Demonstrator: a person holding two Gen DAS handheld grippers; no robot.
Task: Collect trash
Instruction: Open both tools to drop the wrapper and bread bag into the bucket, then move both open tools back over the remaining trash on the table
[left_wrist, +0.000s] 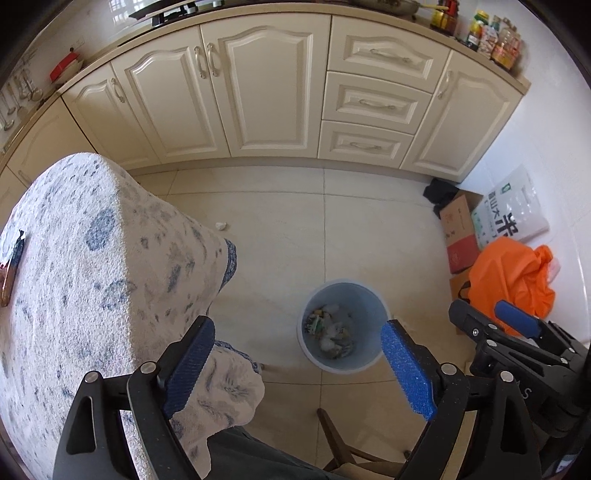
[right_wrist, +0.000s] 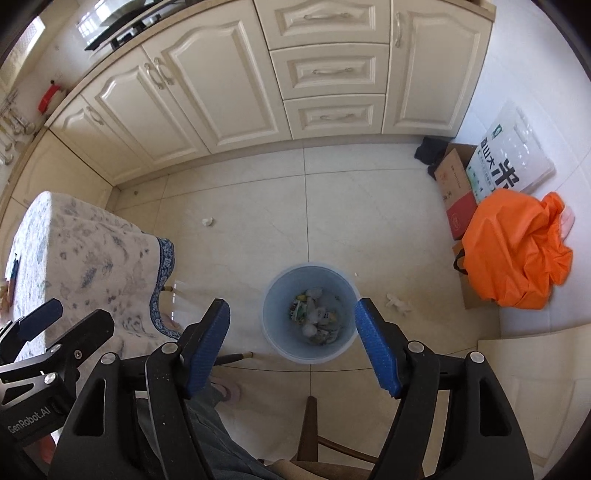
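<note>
both grippers hang over a pale tiled floor (right_wrist: 369, 206), pointing steeply down. nearest the lens, the left gripper (left_wrist: 299, 354) stands with its blue-padded jaws spread wide and nothing between them; the right gripper (right_wrist: 291, 345) has its jaws parted too, a little less wide, and empty. in the left wrist view the right gripper shows at the right edge; in the right wrist view the left one shows at the lower left.

cream kitchen cabinets (left_wrist: 258, 92) run along the far side of the room, with three drawers stacked between the doors. a table under a white cloth with blue leaf print (left_wrist: 92, 277) fills the left side, its blue-bordered hem hanging down. against the right wall sit an orange bag (right_wrist: 513, 254), a cardboard box (right_wrist: 456, 184) and a large white rice sack (right_wrist: 513, 158), close together.

between the open jaws in both views stands the light blue trash bin (right_wrist: 275, 325), upright on the floor, with crumpled paper and wrappers (right_wrist: 314, 314) lying at its bottom. part of a wooden chair (right_wrist: 310, 421) shows below it.

a crumpled white scrap (right_wrist: 399, 303) lies on the tiles just right of the bin, and a smaller white wad (right_wrist: 207, 222) lies well apart from the bin, out near the table's corner.
</note>
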